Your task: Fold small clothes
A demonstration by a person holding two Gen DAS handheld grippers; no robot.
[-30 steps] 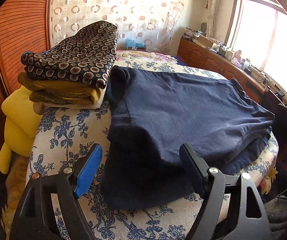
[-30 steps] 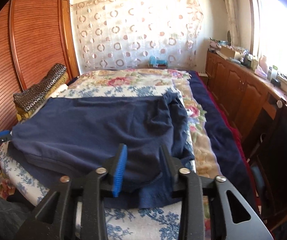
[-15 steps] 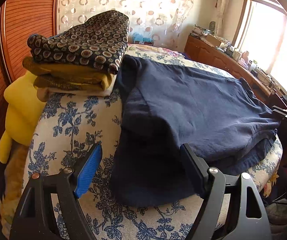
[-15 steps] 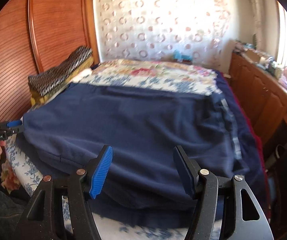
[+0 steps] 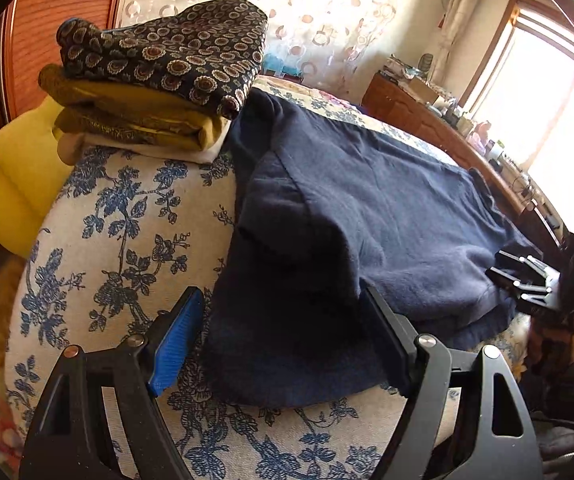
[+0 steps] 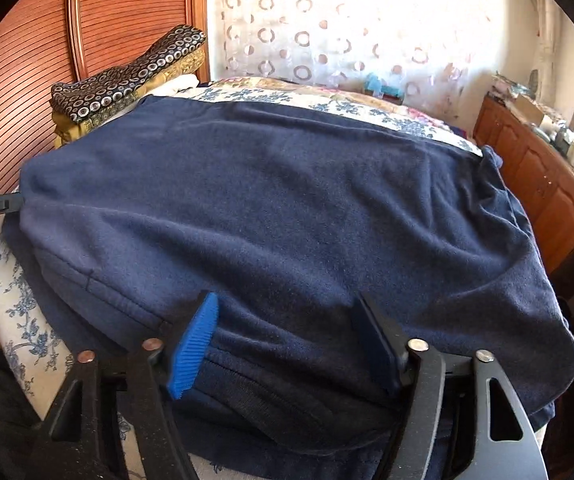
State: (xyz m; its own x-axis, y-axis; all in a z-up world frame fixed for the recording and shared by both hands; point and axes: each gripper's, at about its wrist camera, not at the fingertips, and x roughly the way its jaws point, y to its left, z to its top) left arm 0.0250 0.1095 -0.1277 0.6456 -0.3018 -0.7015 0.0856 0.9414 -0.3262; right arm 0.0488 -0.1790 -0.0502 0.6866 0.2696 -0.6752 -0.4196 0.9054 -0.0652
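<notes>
Navy garment (image 6: 287, 208) spread flat on floral bedspread (image 5: 127, 216).
Left gripper (image 5: 283, 340) spread wide, pinching nothing; right gripper (image 6: 287, 340) just opening, pads clear of cloth.

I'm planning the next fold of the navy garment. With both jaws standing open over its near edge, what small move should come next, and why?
Probably lower both grippers and close on the near hem. The left gripper is open over the navy garment's near left corner; the right gripper, whose jaws have just been opening, straddles the hem, pinching nothing. The cloth lies flat on the bed, ready to lift and fold away.
</notes>
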